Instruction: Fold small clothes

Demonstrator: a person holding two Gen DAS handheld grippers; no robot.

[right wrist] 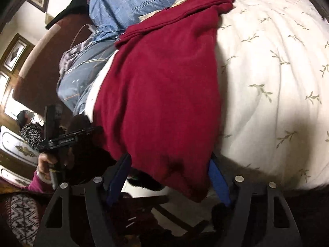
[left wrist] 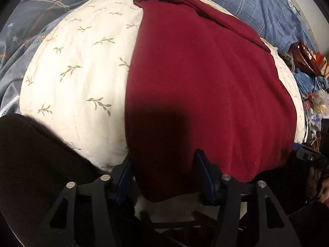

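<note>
Between each claw's half-open fingers, left claw (left wrist: 164,173) and right claw (right wrist: 170,175), lay the red garment's (left wrist: 205,82) near hem, ungripped; closing, then lifting forward, seemed next.

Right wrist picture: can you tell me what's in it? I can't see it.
A dark red garment lies on a cream pillow with leaf print, its near corner between the right claw and its blue fingers. Blue bedding lies behind.
</note>
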